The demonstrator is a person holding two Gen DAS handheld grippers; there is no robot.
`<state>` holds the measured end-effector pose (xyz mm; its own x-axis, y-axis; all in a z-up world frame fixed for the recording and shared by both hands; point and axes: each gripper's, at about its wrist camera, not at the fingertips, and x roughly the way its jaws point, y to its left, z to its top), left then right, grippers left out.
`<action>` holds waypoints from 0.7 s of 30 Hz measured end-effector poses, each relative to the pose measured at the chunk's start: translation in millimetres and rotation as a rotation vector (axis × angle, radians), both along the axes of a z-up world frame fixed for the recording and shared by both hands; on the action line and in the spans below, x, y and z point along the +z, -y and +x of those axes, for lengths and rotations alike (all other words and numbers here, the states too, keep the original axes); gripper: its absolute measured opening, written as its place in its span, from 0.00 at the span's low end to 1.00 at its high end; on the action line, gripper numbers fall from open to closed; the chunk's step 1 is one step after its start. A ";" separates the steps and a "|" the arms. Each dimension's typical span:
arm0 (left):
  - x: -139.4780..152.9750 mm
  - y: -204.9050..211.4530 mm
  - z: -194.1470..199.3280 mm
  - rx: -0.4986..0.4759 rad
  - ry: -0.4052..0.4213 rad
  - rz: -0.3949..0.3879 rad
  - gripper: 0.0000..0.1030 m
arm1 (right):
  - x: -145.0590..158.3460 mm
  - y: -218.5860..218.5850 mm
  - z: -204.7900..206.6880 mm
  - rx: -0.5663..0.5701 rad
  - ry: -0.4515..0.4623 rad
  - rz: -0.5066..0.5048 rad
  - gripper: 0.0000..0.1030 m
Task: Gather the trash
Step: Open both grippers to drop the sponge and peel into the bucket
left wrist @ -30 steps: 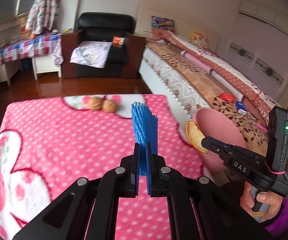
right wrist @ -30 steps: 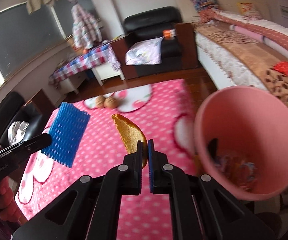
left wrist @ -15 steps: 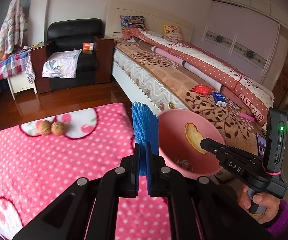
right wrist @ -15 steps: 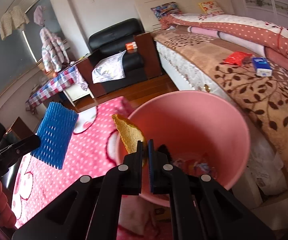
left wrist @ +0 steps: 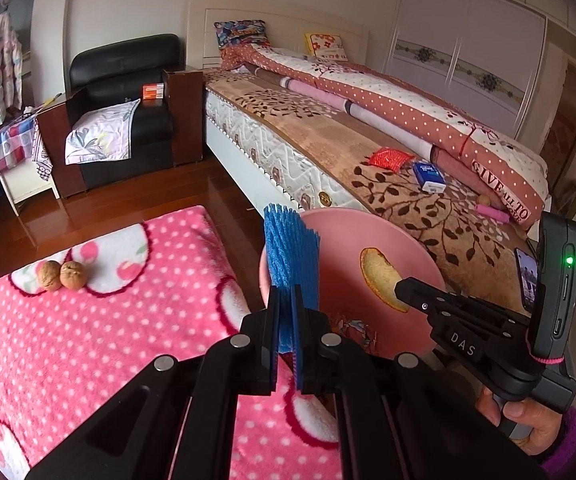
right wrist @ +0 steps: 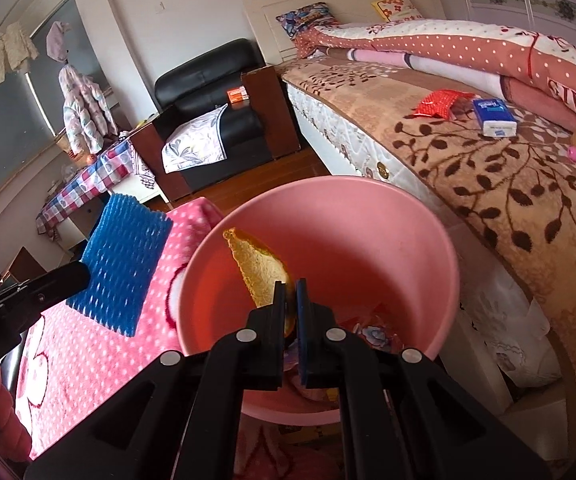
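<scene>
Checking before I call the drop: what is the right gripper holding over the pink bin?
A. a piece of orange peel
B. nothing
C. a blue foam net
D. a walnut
A: the right gripper is shut on the orange peel, above the open mouth of the pink bin.

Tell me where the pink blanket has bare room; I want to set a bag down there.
The pink polka-dot blanket is bare on most of its surface, from the two walnuts near its far edge down to the left gripper. It is crowded at the pink bin, where both grippers hold the blue foam net and the orange peel.
</scene>
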<state>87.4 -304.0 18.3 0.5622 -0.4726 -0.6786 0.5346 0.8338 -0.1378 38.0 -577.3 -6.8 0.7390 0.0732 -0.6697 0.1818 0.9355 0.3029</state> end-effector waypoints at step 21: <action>-10.8 31.4 1.1 -0.054 -0.009 0.015 0.06 | -14.9 15.1 -0.7 -0.037 -0.026 0.024 0.05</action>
<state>88.4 -335.4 7.4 0.5297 -0.4922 -0.6908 0.5778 0.8056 -0.1310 37.2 -592.4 -21.6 0.7241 0.0623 -0.6869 0.2240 0.9207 0.3196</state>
